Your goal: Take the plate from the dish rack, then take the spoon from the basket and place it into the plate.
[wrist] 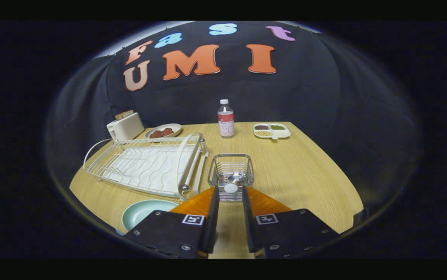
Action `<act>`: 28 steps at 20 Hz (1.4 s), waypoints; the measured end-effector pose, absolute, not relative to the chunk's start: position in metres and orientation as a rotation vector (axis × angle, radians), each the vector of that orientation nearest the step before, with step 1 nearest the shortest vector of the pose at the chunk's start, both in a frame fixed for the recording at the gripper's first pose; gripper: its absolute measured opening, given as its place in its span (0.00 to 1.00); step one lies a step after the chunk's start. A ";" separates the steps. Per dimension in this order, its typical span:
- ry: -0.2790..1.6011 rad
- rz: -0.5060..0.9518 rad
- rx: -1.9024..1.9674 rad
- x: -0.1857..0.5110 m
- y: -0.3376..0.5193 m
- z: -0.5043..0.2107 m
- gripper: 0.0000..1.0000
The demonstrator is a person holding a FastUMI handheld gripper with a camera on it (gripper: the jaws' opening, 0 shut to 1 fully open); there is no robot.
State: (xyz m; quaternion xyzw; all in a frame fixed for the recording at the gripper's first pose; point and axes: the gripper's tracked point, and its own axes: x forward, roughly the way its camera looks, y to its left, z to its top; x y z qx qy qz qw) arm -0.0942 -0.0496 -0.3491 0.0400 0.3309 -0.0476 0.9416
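One rack (145, 165), basket (231, 171), bottle (226, 118), toaster (125, 126); three dishes (143, 212).

The tabletop (305, 175) shows pale wood grain with a matt finish. The dish rack (145, 163) is white coated wire; the basket (231, 171) is shiny bare metal wire. The plate (141, 212) looks smooth and glossy. The bottle (226, 122) is clear plastic.

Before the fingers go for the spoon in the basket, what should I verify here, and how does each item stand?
1. Plate out of the dish rack, on the table: ok.
2. Spoon in the basket: ok.
3. Gripper lined up with the spoon handle: ok.
4. Fingers open, nothing held: ok.
5. Handle end between the fingertips: cannot tell.
6. Plate bare, ready for the spoon: ok.
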 end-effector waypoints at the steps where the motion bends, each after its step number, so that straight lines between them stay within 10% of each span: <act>1: 0.654 -0.107 0.077 -0.088 -0.051 -0.346 0.32; 8: 0.636 -0.100 0.027 -0.075 -0.057 -0.343 0.14; 28: 0.587 0.048 0.096 -0.113 -0.037 -0.231 0.12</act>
